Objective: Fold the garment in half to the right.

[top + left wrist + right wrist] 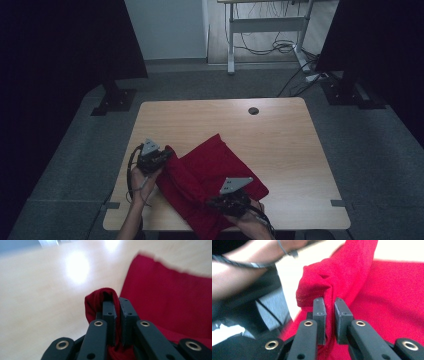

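High view: your left gripper [167,155] and right gripper [216,203] each pinch the red cloth [210,175] near the table's [280,145] front edge.

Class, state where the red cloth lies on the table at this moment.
In the high view the red cloth lies on the near half of the wooden table, towards its front edge, between the left gripper and the right gripper, each shut on its fabric.

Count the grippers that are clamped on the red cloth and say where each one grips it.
2. The left gripper pinches the red cloth at its left corner; the right gripper pinches a stitched edge near the table's front. Both sets of jaws are shut on fabric.
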